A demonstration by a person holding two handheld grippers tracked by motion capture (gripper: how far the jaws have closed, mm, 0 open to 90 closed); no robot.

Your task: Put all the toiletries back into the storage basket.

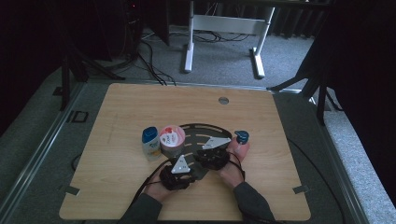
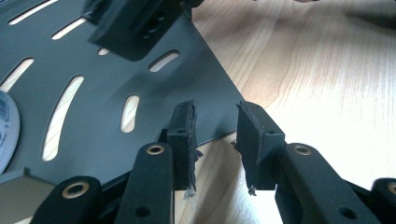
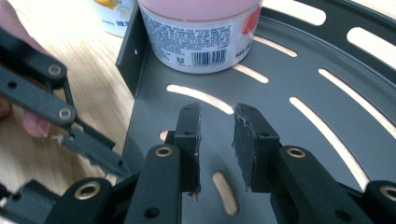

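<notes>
Both tools stood with jaws apart, gripping nothing: the left tool (image 2: pixel 215 140) at the slotted dark tray's (image 2: pixel 93 60) corner, the right tool (image 3: pixel 217 140) over the tray (near a pink tub (image 3: pixel 201 32)).

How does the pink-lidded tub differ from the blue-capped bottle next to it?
The pink-lidded tub is wide and round, while the blue-capped bottle is narrower. The tub has a pink top and the bottle a blue cap. The tub stands on the dark slotted tray, in its corner; the bottle stands on the wooden table just outside the tray's wall. Both stand upright and have pale, printed bodies.
</notes>
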